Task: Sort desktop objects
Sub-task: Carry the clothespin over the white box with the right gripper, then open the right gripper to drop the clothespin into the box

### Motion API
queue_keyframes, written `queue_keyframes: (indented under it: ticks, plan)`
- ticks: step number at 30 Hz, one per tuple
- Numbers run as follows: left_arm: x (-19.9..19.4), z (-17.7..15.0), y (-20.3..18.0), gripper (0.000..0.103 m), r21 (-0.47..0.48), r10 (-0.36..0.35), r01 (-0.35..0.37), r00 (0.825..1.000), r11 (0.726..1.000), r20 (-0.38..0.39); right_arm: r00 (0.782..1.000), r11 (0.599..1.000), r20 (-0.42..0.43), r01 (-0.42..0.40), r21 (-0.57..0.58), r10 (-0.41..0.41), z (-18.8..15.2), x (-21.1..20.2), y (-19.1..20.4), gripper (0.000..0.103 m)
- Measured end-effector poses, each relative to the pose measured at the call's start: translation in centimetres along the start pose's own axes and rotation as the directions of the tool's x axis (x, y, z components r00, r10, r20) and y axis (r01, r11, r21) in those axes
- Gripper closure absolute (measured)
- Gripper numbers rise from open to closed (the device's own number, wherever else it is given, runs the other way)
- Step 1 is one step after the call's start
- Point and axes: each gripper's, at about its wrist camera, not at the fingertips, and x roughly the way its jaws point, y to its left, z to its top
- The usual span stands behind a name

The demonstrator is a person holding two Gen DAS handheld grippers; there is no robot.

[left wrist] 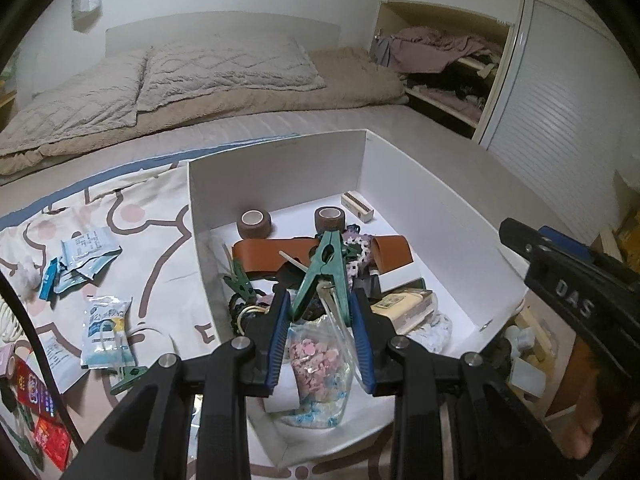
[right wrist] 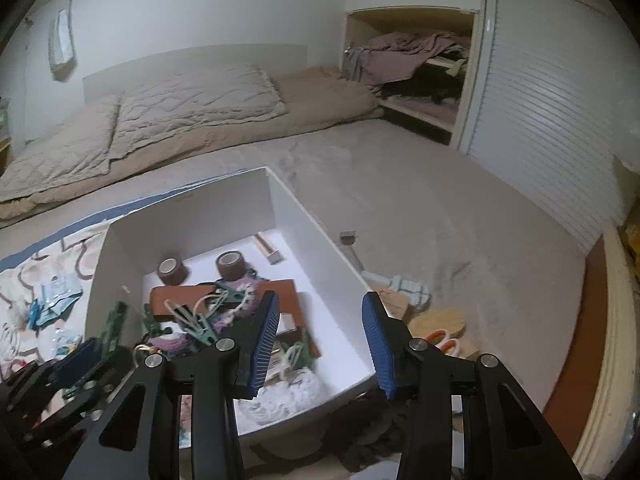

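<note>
two tools are working over the white box (left wrist: 400,184), which is sitting on the bed. the left tool (left wrist: 320,320) is pinching a green clothes peg (left wrist: 322,268) between its pads, holding it above the clutter already inside. the right tool (right wrist: 320,340) is standing apart with nothing between its pads, hovering over the box's near right corner. judging by this, the peg is being dropped in; next calls for releasing it, then fetching the packets (left wrist: 106,332) lying on the patterned sheet (left wrist: 160,208).
</note>
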Motion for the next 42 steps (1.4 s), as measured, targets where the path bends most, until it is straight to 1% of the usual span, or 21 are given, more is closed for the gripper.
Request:
queue_keyframes:
  ticks: [5,7,10,14,16,18,20,26,31,32,33,34,35,36,38,40,42]
  plan:
    - [1.6,0.0,-0.4,0.073,0.025,0.021,-0.019,0.999,1.000,-0.049,0.999,1.000,-0.022,-0.029,0.003,0.029,-0.2,0.7,0.4,0.060]
    - [2.5,-0.1,-0.3,0.073,0.022,0.022,-0.020,0.996,1.000,-0.082,0.998,0.999,-0.031,-0.048,0.026,0.048,-0.3,1.0,0.1,0.060]
    - [3.6,0.0,0.1,0.073,0.008,0.015,-0.014,0.993,1.000,-0.118,0.993,0.991,-0.047,-0.102,0.089,0.107,-0.4,1.4,-0.8,0.060]
    - [4.3,-0.3,-0.1,0.072,0.027,0.033,-0.030,0.991,0.999,-0.130,0.995,0.991,-0.057,-0.081,0.103,0.087,-0.6,1.8,-1.1,0.060]
    - [4.4,-0.4,-0.1,0.072,0.023,0.043,-0.040,0.991,0.999,-0.126,0.994,0.991,-0.065,-0.085,0.106,0.092,-0.8,2.0,-1.1,0.060]
    - [4.5,-0.5,0.0,0.069,0.025,0.046,-0.044,0.991,0.999,-0.125,0.992,0.989,-0.071,-0.101,0.110,0.109,-0.9,2.2,-1.0,0.060]
    - [4.5,-0.5,0.1,0.054,0.025,0.050,-0.047,0.992,0.999,-0.118,0.990,0.988,-0.075,-0.110,0.110,0.119,-0.9,2.3,-0.9,0.060]
    - [3.7,-0.1,0.2,0.046,0.025,0.038,-0.035,0.995,0.999,-0.093,0.990,0.988,-0.073,-0.116,0.105,0.124,-1.0,2.1,-0.6,0.060]
    - [2.7,0.7,0.4,0.046,0.035,0.045,-0.043,0.997,0.998,-0.066,0.988,0.985,-0.061,-0.135,0.108,0.142,-1.0,2.2,-0.4,0.059]
    - [2.5,0.9,0.5,0.045,0.035,0.046,-0.044,0.997,0.998,-0.060,0.987,0.984,-0.063,-0.138,0.113,0.146,-1.1,2.2,-0.4,0.058]
    - [2.3,1.0,0.6,0.044,0.034,0.047,-0.045,0.997,0.998,-0.055,0.987,0.983,-0.063,-0.139,0.115,0.147,-1.0,2.3,-0.3,0.055]
    - [2.0,1.2,0.8,0.039,0.029,0.047,-0.046,0.998,0.999,-0.046,0.987,0.983,-0.061,-0.139,0.118,0.147,-1.0,2.3,-0.3,0.049]
    - [1.7,1.4,1.0,0.033,0.021,0.043,-0.042,0.999,0.999,-0.033,0.988,0.984,-0.058,-0.136,0.117,0.144,-1.0,2.3,-0.3,0.048]
    - [1.5,1.4,1.2,0.029,0.015,0.041,-0.041,0.999,0.999,-0.023,0.989,0.985,-0.054,-0.131,0.113,0.138,-1.0,2.2,-0.2,0.047]
    - [1.2,1.6,1.5,0.015,0.010,0.043,-0.043,0.999,0.999,-0.009,0.990,0.985,-0.050,-0.129,0.111,0.135,-1.0,2.2,-0.1,0.045]
    - [0.9,1.8,1.8,0.009,0.013,0.059,-0.059,0.998,0.998,0.004,0.991,0.986,-0.038,-0.123,0.110,0.128,-1.0,2.2,0.1,0.027]
    - [0.7,1.9,2.1,0.004,0.015,0.081,-0.081,0.997,0.997,0.013,0.995,0.990,-0.029,-0.095,0.108,0.099,-1.1,2.3,0.1,0.017]
